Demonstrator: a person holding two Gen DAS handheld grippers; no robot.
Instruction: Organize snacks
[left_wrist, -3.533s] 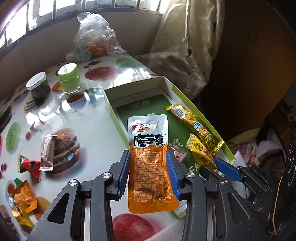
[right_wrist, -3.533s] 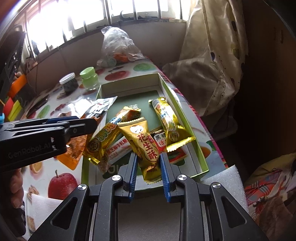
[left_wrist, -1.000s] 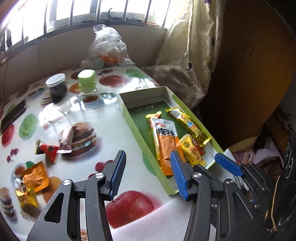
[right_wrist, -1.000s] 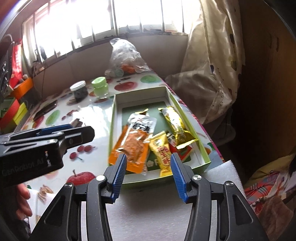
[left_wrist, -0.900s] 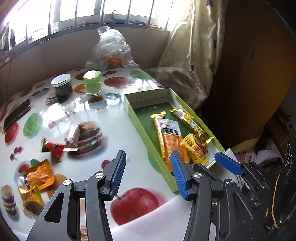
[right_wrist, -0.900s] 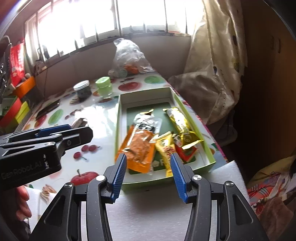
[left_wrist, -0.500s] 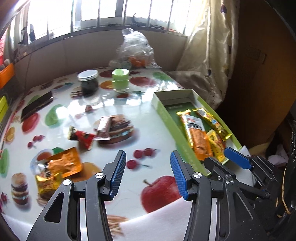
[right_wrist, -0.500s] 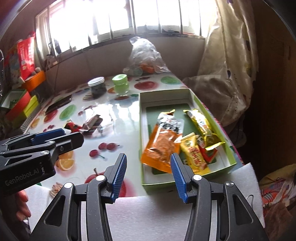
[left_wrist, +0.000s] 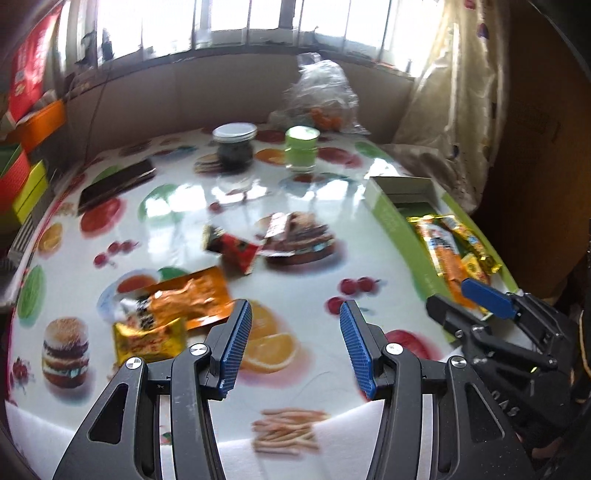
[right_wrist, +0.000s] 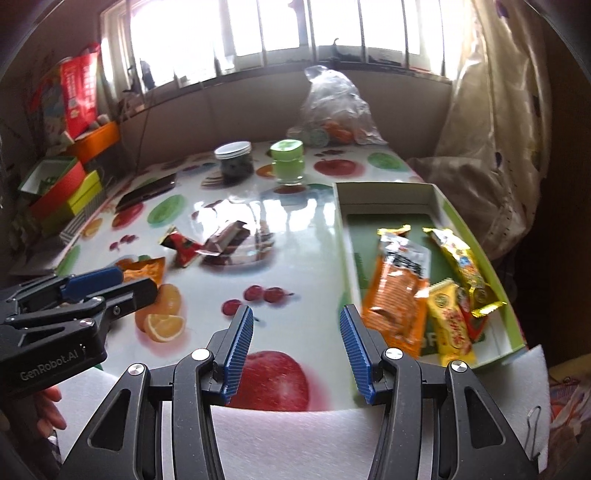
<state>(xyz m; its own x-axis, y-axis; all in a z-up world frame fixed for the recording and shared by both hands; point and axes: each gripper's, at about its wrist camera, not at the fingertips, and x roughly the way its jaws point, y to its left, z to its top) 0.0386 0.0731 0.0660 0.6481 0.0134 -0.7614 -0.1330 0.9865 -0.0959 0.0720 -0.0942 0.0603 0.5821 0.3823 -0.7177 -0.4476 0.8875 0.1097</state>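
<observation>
Two grippers: the left gripper (left_wrist: 293, 343) and the right gripper (right_wrist: 295, 349) both hang above the near part of the table, jaws apart at a middling width, nothing between the blue pads.
Table edge: the fruit-print table (right_wrist: 303, 236) ends at a white foam strip (right_wrist: 295, 435) just under both grippers; its far side meets a low wall under the window.
Right edge: the green box (right_wrist: 511, 314) lies along the table's right side, its near corner at the foam, a curtain (right_wrist: 495, 122) hanging just past it.
Left edge: stacked coloured boxes (right_wrist: 62, 192) crowd the far-left corner.
Open room: bare tabletop runs down the middle between the loose snacks and the box wall.
Snacks in box: an orange pouch (right_wrist: 397, 291), a yellow bar (right_wrist: 448, 321) beside it, and a long gold packet (right_wrist: 461, 258) along the right wall; a red packet peeks between them, mostly hidden.
Snacks loose: an orange foil pouch (left_wrist: 184, 299) touching a yellow packet (left_wrist: 147, 338) at near left; a red triangular packet (left_wrist: 232, 249) and a brown wrapped bar (left_wrist: 277, 225) mid-table, just beside each other.
Far end: a dark jar (right_wrist: 234, 158) with a white lid, a green jar (right_wrist: 287, 162), and a clear plastic bag (right_wrist: 332, 107), well apart from the snacks.
Dark flat object: it (right_wrist: 147, 192) lies at far left, blurred.
</observation>
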